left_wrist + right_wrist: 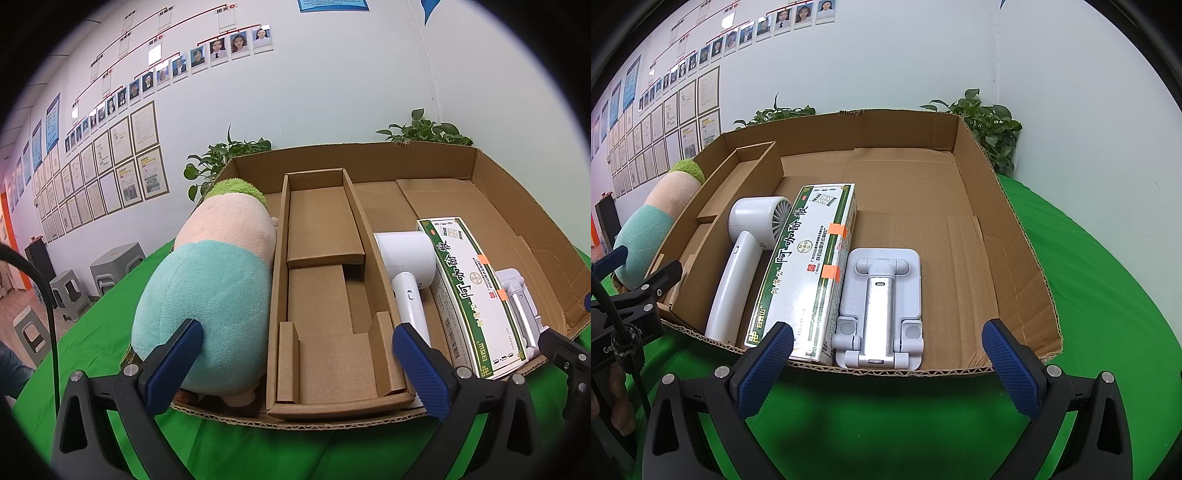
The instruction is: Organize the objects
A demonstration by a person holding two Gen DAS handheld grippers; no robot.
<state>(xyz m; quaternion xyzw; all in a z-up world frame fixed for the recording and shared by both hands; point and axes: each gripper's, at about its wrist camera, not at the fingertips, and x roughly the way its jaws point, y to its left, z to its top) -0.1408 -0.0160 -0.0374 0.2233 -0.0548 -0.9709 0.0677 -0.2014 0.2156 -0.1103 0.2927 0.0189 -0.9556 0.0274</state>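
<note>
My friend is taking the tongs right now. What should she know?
Left tongs: open, empty, at the near edge of the cardboard tray.
Right tongs: open, empty, also at the near edge.
In the tray, left to right: plush toy, empty cardboard insert, white hair dryer, green-and-white box, grey folding stand, lying side by side.
Done: five things sit in the tray.
Left: the tray's right part is bare; no loose things show on the green cloth, so check beyond the views.
</note>
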